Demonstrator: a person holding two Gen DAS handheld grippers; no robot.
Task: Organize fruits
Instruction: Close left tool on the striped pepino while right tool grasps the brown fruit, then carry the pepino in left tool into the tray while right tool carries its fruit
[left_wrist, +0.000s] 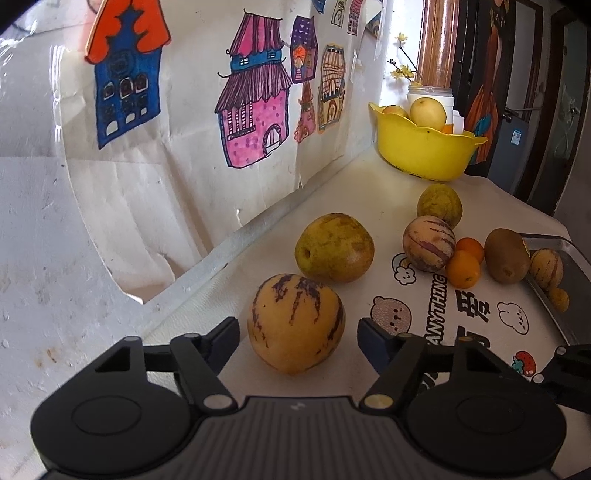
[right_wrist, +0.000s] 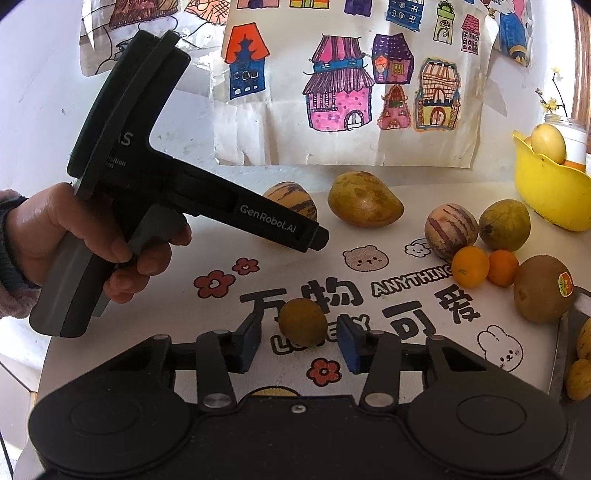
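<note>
Angling down, left gripper (left_wrist: 297, 338) astride melon (left_wrist: 295, 325)

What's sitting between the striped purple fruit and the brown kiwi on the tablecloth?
Two small oranges lie side by side between the striped purple fruit and the kiwi. Both wrist views show it, the right one best.

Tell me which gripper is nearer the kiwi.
Right. The right gripper sits around a small brownish fruit, with the kiwi close on its right; the left gripper brackets a striped melon, farther away.

Both hand-held grippers (left_wrist: 297, 334) (right_wrist: 301, 341) point downward (pads seemingly not touching).
</note>
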